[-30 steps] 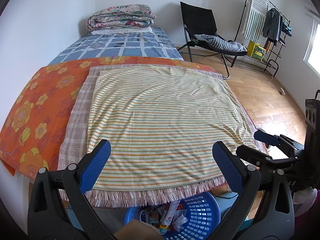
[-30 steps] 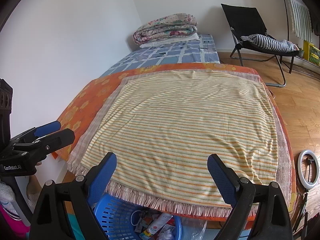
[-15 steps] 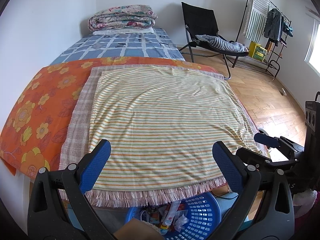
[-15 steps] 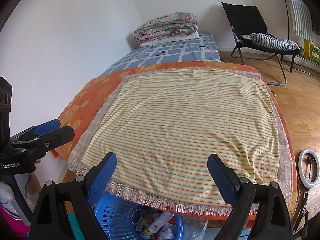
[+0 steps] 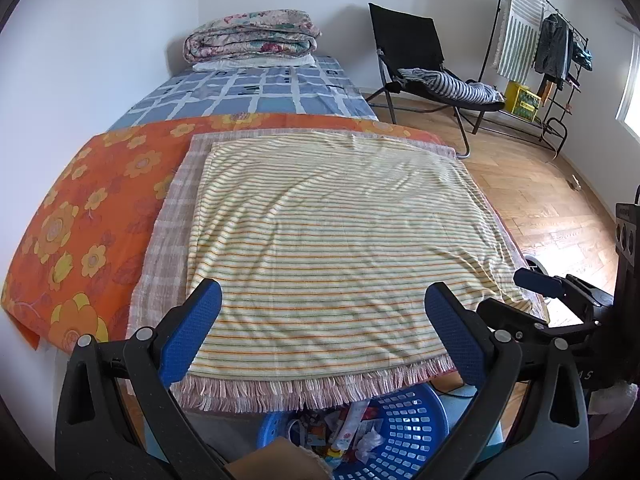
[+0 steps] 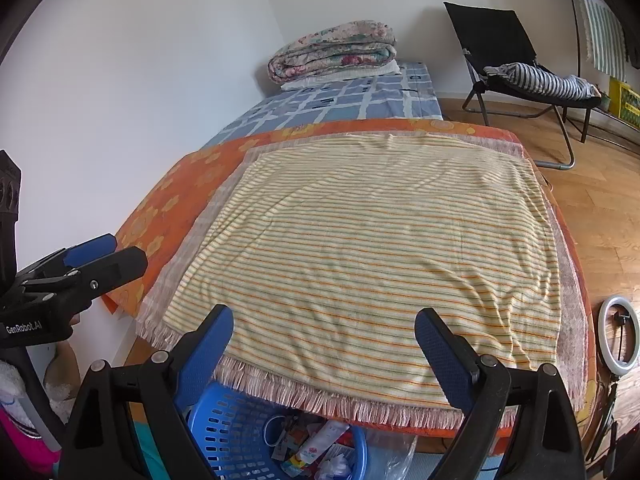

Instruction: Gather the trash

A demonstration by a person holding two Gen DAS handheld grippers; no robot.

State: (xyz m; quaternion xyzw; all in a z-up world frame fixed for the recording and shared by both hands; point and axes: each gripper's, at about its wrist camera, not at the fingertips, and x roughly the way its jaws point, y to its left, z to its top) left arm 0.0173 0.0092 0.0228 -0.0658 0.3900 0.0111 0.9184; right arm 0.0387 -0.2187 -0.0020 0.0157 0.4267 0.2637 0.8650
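A blue plastic basket (image 5: 404, 428) (image 6: 236, 436) stands on the floor below the near edge of the bed, holding several wrappers and packets of trash (image 5: 348, 428) (image 6: 316, 448). My left gripper (image 5: 324, 320) is open above it with nothing between its blue pads. Beside it on the right, my right gripper (image 6: 324, 340) is also open and empty. Each gripper shows from the side in the other's view: the right gripper (image 5: 552, 304), the left gripper (image 6: 80, 264). The striped cloth (image 5: 332, 232) spread on the bed carries no trash.
The bed (image 6: 168, 208) runs along the white wall, with a folded quilt (image 5: 252, 34) at its far end. A black folding chair (image 5: 420, 60) and a clothes rack (image 5: 548, 48) stand on the wooden floor to the right. A ring light (image 6: 618, 336) lies beside the bed.
Both grippers have shifted only slightly, and the views tilt a little. Both jaws stay open and empty.
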